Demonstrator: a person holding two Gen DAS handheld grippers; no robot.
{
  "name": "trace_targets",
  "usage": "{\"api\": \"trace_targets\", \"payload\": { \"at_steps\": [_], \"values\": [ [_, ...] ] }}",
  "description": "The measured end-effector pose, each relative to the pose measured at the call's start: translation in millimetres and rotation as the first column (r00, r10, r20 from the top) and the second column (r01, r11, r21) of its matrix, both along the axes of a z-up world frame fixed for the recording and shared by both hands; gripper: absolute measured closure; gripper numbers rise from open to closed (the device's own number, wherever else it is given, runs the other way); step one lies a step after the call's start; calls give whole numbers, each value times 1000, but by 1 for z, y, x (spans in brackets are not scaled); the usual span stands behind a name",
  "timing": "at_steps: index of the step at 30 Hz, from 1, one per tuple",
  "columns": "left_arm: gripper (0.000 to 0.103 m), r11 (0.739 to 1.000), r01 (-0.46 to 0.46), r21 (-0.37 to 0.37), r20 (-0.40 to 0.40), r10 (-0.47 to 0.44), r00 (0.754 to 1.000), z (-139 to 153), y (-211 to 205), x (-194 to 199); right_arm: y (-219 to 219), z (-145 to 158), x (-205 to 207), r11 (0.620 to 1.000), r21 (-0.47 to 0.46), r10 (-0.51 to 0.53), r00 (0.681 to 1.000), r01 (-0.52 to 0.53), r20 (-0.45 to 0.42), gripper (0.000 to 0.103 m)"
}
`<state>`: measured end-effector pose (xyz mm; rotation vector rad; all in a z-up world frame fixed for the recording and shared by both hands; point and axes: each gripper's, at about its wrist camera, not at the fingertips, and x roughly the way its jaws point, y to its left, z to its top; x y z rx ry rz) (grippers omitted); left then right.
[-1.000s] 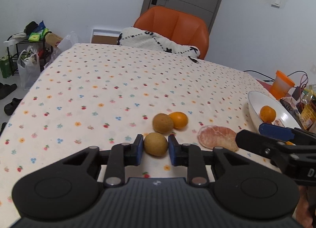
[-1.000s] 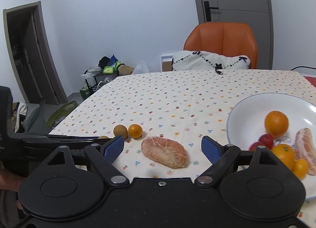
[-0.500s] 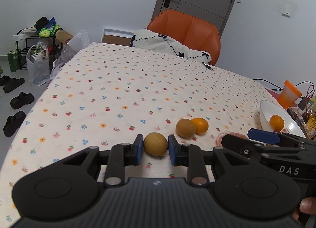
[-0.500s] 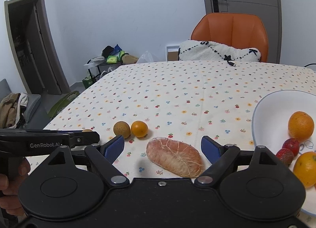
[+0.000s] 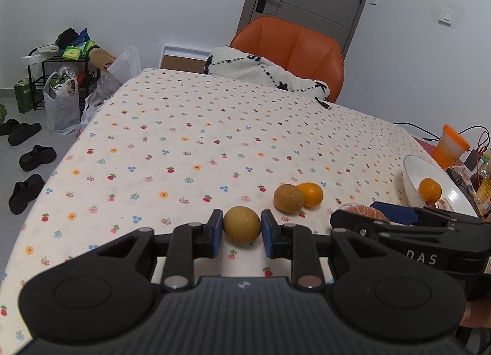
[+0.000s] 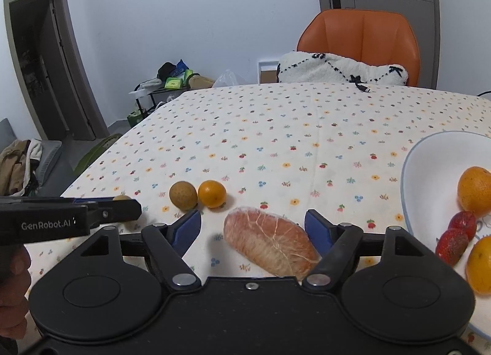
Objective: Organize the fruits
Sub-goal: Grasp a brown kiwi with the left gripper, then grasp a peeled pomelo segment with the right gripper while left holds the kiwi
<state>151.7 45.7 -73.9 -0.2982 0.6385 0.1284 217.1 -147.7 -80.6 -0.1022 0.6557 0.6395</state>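
A brown fruit (image 5: 241, 224) is clamped by the left tongs (image 5: 241, 233) at lower centre. A peeled pomelo wedge (image 6: 270, 243) is straddled, ungripped, by the spread right tongs (image 6: 253, 229), its long axis slanted toward lower right.

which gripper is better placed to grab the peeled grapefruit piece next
Right. The right hand-held gripper is open with the grapefruit piece between its fingers, and the bowl sits just beside it. The left hand-held gripper is already shut on a brown fruit.
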Motion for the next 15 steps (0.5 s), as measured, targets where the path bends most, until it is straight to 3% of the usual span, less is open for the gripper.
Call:
{"api": "trace_targets", "payload": {
  "at_steps": [15],
  "values": [
    [78, 1000, 6, 12, -2, -6, 1000, 0, -8, -3, -13, 2, -26, 1000, 8, 30, 999, -29, -17, 43]
  ]
}}
